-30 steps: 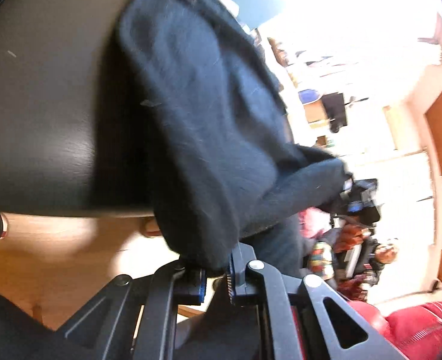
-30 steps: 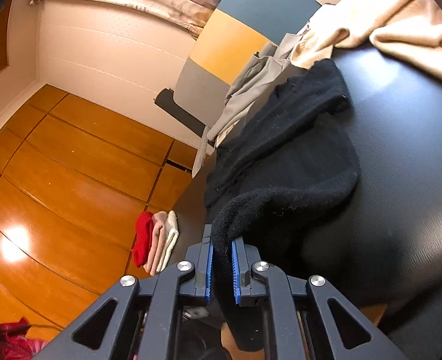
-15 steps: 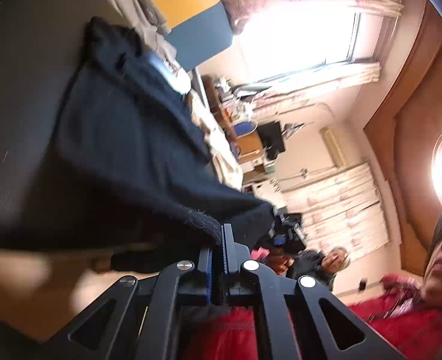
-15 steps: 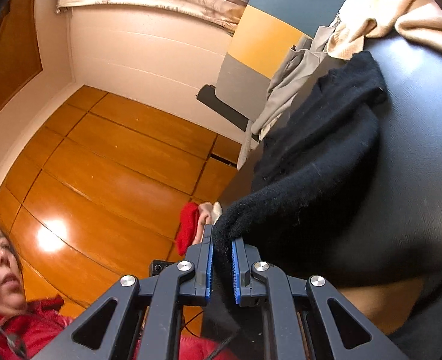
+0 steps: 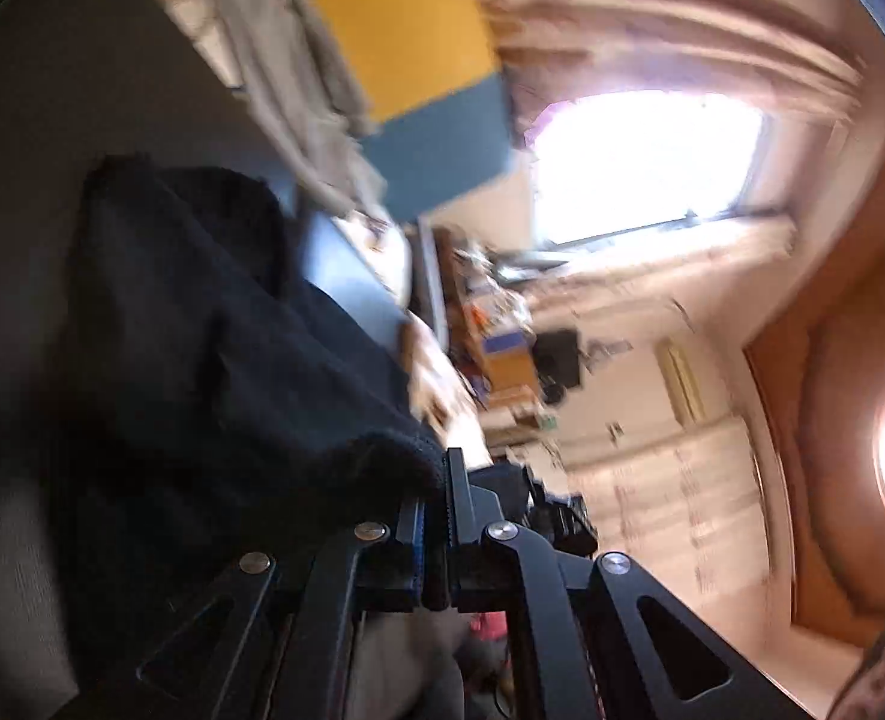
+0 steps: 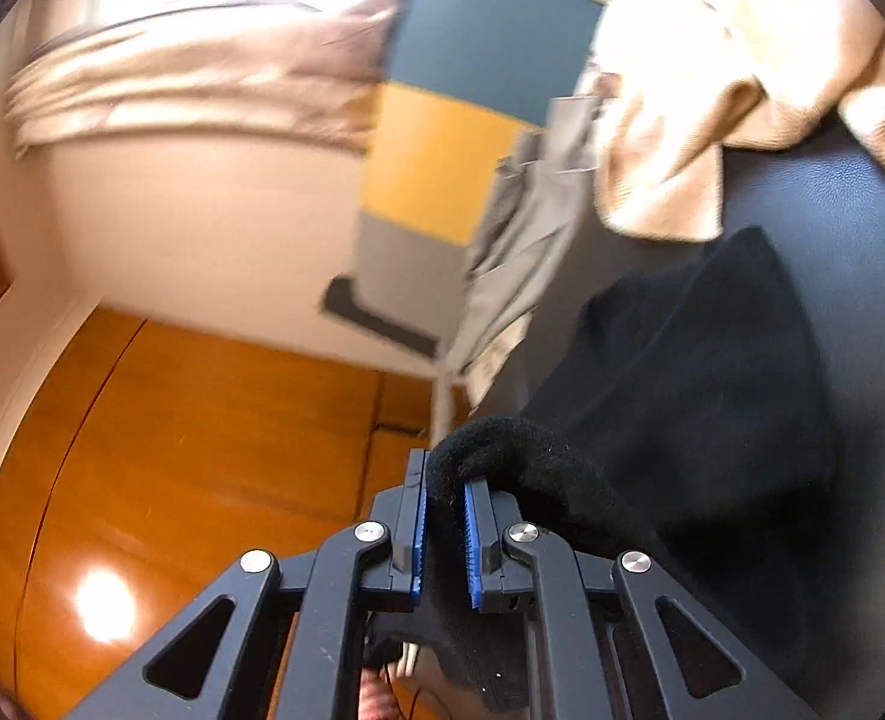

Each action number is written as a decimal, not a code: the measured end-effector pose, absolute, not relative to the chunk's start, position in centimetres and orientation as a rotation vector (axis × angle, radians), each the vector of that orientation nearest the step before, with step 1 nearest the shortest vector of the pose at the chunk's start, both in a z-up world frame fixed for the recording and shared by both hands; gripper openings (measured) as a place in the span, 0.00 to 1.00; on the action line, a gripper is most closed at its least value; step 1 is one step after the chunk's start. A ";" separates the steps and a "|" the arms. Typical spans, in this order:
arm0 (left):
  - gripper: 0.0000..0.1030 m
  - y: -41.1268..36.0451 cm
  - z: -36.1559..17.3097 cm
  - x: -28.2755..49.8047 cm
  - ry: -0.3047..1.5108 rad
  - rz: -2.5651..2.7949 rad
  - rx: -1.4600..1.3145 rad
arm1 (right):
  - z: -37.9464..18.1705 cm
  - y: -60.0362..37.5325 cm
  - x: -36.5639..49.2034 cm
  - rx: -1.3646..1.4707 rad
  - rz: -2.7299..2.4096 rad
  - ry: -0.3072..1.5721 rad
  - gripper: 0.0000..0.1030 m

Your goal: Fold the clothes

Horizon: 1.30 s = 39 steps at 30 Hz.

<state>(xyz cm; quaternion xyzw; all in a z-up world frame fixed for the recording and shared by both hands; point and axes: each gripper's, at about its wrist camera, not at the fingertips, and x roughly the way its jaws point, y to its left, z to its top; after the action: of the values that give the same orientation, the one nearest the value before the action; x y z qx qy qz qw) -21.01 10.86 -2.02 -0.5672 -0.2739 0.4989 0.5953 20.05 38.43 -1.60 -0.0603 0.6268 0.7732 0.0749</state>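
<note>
Where gripped, black knit garment (image 6: 700,372) bunched

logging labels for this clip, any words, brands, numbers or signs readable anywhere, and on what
None can be read in either view.
Black garment: no tag or print shows.
Colour-block panel: plain blocks of blue, yellow and grey, no lettering.
Beige cloth: no print visible.
Cluttered shelves in the left wrist view: boxes there may carry print, but motion blur makes it unreadable.
Both tools: no markings visible.
</note>
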 end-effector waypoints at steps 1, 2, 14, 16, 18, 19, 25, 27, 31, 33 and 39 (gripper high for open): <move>0.03 12.0 -2.9 -21.9 -0.642 1.177 -1.337 | -2.7 39.5 19.3 -0.213 2.275 1.876 0.10; 0.03 13.0 -3.7 -22.6 -0.642 1.198 -1.356 | -3.8 40.5 18.5 -0.245 2.231 1.871 0.10; 0.17 15.5 -9.4 -25.3 -0.734 1.136 -1.480 | -6.6 42.6 16.5 -0.494 2.226 1.826 0.56; 0.17 16.1 -9.6 -25.2 -0.722 1.131 -1.497 | -5.7 41.7 15.8 -0.594 2.293 1.796 0.56; 0.12 16.9 -9.6 -25.3 -0.704 1.141 -1.522 | -5.2 41.0 14.5 -0.758 2.318 1.705 0.49; 0.09 17.1 -9.5 -25.3 -0.698 1.148 -1.533 | -5.0 40.7 13.7 -0.829 2.327 1.651 0.41; 0.03 18.7 -6.7 -26.8 -0.661 1.220 -1.475 | -2.5 42.0 11.2 -0.811 2.440 1.544 0.05; 0.03 19.8 -6.3 -27.7 -0.650 1.259 -1.471 | -2.3 44.1 11.3 -0.680 2.402 1.596 0.05; 0.16 21.2 -7.3 -28.8 -0.628 1.324 -1.533 | -5.0 46.6 11.3 -0.640 2.217 1.635 0.10; 0.19 21.0 -7.9 -29.5 -0.683 1.325 -1.548 | -6.8 47.4 11.4 -0.649 2.128 1.648 0.13; 0.25 17.1 -6.1 -31.3 -0.718 1.389 -1.418 | -4.8 47.0 15.1 -0.472 2.133 1.505 0.58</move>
<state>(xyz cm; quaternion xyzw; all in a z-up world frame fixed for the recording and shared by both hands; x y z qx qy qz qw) -31.27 17.11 -6.07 -0.5845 -0.2958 0.5726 0.4929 15.06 47.01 -4.77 -0.1726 0.5503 0.7803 0.2419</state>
